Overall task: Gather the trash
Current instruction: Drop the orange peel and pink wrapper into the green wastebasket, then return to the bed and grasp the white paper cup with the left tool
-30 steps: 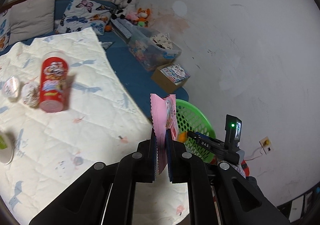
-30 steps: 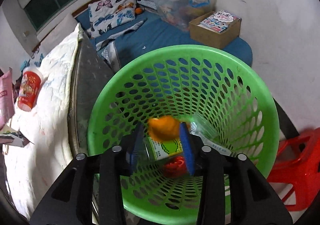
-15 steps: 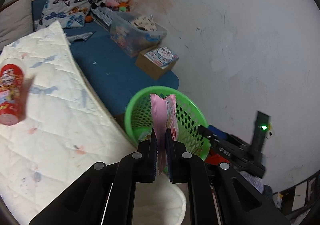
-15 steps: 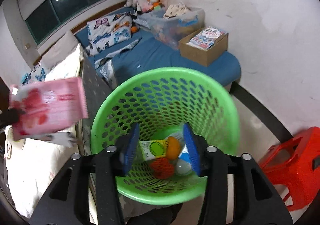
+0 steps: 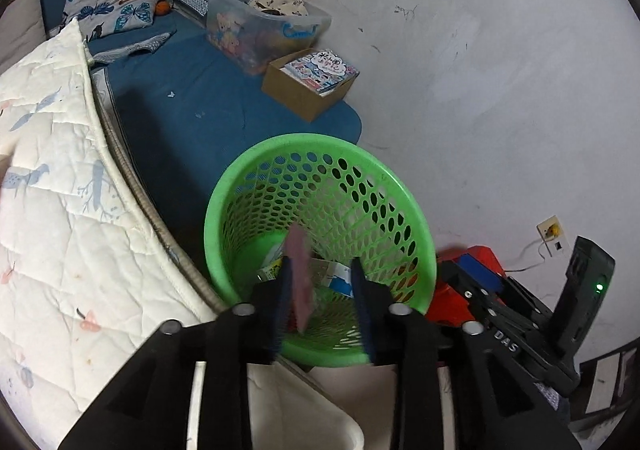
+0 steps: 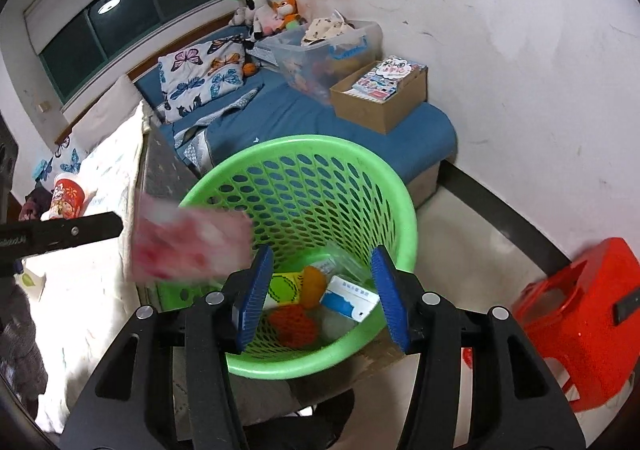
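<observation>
over the green basket (image 5: 404, 206) the left gripper (image 5: 320, 298) has just been opening, and the pink wrapper (image 5: 299, 282) sits loose between its blue pads, blurred, by the left one. right gripper (image 6: 320, 290) hangs open and empty above the trash already inside.

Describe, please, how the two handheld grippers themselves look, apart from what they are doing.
Both are matte black plastic with silver screws on the finger links. The left gripper and the right gripper carry flat blue ribbed pads. The right gripper's body, seen from the left camera, bears white "DAS" lettering and a green indicator light.
</observation>
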Tool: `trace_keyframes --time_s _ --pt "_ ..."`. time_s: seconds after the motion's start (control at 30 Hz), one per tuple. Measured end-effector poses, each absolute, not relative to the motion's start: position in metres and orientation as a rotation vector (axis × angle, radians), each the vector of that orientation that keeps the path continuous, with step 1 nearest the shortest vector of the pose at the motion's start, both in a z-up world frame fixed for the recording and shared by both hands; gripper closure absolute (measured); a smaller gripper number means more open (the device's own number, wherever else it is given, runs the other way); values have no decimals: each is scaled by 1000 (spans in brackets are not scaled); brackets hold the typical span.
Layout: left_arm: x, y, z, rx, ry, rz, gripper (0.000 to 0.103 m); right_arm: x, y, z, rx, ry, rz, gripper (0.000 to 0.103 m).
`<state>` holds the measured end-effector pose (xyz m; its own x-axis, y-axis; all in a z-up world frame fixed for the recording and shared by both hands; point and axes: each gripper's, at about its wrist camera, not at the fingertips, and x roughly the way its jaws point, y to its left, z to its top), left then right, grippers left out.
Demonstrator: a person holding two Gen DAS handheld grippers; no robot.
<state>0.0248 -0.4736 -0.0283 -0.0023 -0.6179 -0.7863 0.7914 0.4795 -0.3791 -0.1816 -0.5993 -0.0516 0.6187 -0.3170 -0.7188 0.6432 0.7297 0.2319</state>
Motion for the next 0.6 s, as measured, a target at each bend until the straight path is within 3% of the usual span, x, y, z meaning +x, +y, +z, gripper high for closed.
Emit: trace_keyframes --time_s 0.13,0.6 --pt "25 -470 -31 201 1098 -1106 50 -183 -597 -51 506 705 -579 51" --pt "42 -363 -9 162 999 -960 49 -156 -552 -32 436 709 -487 49"
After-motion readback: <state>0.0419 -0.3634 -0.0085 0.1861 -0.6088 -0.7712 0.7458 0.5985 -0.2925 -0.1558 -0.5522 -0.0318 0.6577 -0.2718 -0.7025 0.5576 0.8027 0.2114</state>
